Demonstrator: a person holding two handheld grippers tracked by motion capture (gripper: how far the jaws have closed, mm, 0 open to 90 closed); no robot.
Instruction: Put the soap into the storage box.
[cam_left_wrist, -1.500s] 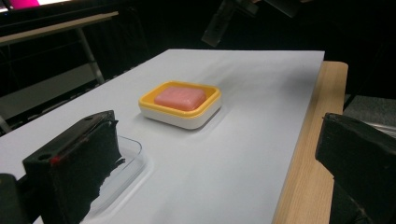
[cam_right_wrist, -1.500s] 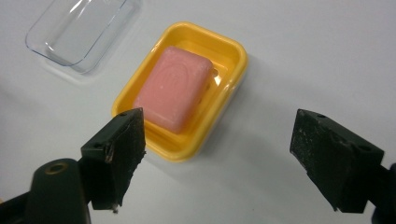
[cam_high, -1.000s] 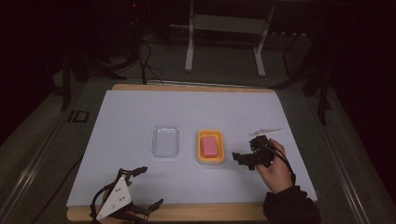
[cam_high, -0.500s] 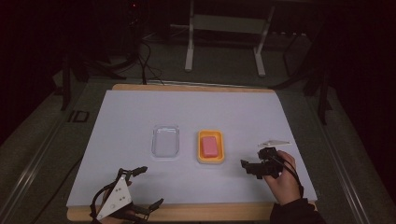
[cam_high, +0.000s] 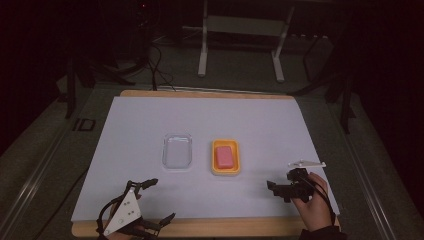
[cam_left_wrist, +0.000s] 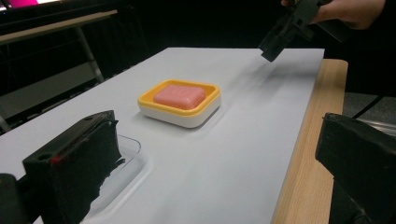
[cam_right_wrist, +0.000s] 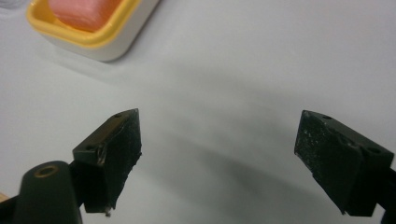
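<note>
- Right gripper (cam_high: 276, 187), jaws spread wide, nothing between; left gripper (cam_high: 155, 202) likewise parted, idle.
- Pink rectangular soap bar (cam_high: 225, 156) in yellow plastic dish (cam_high: 214, 166), ahead-left of right gripper.
- Advance low, straddle bar squarely, close gently.

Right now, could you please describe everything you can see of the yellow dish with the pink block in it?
The yellow dish is a small rounded rectangle with a yellow rim and inside and a white outer wall, likely plastic. It sits flat and upright on the white table cover, near the middle, just right of a clear tray and apart from it. A pink block, perhaps soap, lies inside. Neither gripper touches it.
</note>
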